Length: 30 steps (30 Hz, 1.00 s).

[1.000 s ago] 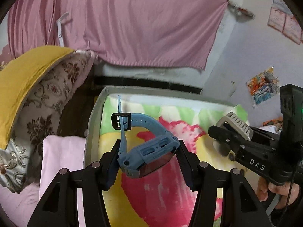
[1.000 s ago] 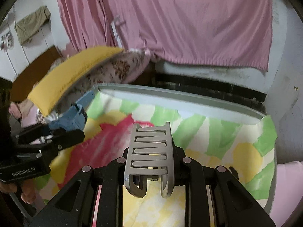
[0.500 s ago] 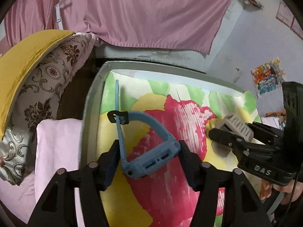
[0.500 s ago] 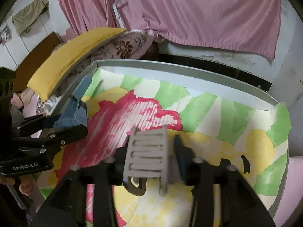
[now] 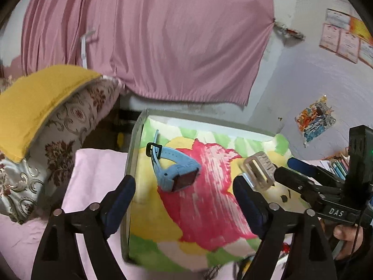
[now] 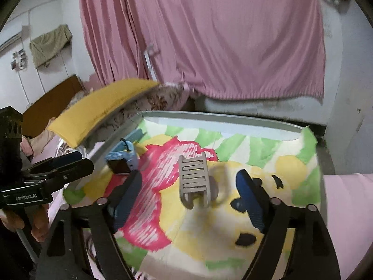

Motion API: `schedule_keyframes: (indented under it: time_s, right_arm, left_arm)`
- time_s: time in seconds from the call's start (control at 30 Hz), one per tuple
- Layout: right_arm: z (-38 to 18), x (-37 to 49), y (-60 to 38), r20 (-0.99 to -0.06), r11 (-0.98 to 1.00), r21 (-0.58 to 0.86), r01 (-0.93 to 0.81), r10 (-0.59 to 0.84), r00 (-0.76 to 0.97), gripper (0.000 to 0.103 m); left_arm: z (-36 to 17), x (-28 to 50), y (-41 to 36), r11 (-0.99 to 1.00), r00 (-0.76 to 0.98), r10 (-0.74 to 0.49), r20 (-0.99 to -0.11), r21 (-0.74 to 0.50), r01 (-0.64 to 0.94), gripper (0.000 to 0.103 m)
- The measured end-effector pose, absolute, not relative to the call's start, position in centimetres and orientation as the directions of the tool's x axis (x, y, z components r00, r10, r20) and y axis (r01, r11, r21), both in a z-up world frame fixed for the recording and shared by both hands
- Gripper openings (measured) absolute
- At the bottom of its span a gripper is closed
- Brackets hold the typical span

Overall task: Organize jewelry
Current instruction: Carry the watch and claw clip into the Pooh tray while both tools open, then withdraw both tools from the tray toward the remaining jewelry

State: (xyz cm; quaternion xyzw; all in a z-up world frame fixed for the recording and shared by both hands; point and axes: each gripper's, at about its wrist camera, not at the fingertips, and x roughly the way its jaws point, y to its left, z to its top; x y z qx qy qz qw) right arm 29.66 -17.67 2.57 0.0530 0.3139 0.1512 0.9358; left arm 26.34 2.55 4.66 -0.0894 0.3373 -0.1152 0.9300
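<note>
The left gripper (image 5: 184, 189) has its fingers (image 5: 121, 198) spread wide apart, and nothing is pinched. They have just been opening. The blue watch (image 5: 173, 170) lies free just ahead of them, in the middle of the left view, on the bright flower cloth (image 5: 209, 212). Its dark screen faces the camera and its strap loops up toward the upper left.

The right gripper (image 6: 188, 193) has its fingers (image 6: 248, 198) wide apart too, just opened, and they hold nothing. The grey hair clip (image 6: 194, 179) sits between them but touches neither one. It rests on the cloth in the middle of the right view.

The cloth lies in a box with a grey rim (image 5: 132, 161).

Only the left view shows paper pictures (image 5: 314, 119) on the wall at the right, and the person's hand (image 5: 347, 233) in the lower right corner. In it the clip shows small, at the middle right.

Only the right view shows a green-brown cloth (image 6: 50, 44) hanging at the upper left. There the watch is small, at the middle left.

Both views show the pink curtain (image 6: 209, 37) at the top and a yellow cushion (image 5: 32, 100).
</note>
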Motion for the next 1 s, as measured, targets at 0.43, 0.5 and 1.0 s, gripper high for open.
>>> schedule_keyframes:
  time_s: [0.43, 0.5, 1.0]
  right_arm:
    - [3.7, 20.3, -19.5, -0.410, 0.959, 0.114, -0.260, 0.284, 0.867, 0.099]
    - [3.5, 19.1, -19.4, -0.406, 0.959, 0.091, -0.268, 0.281, 0.869, 0.099]
    - [1.1, 16.7, -19.5, -0.587, 0.936, 0.000, -0.351, 0.284, 0.758, 0.099]
  left_arm:
    - [5.1, 18.1, 1.4, 0.957, 0.826, -0.285, -0.486, -0.191, 0.218, 0.102]
    - [5.1, 17.1, 1.2, 0.957, 0.829, -0.286, -0.481, -0.178, 0.228, 0.102]
    - [2.5, 14.3, -0.1, 0.948, 0.717, -0.290, -0.634, -0.089, 0.305, 0.102]
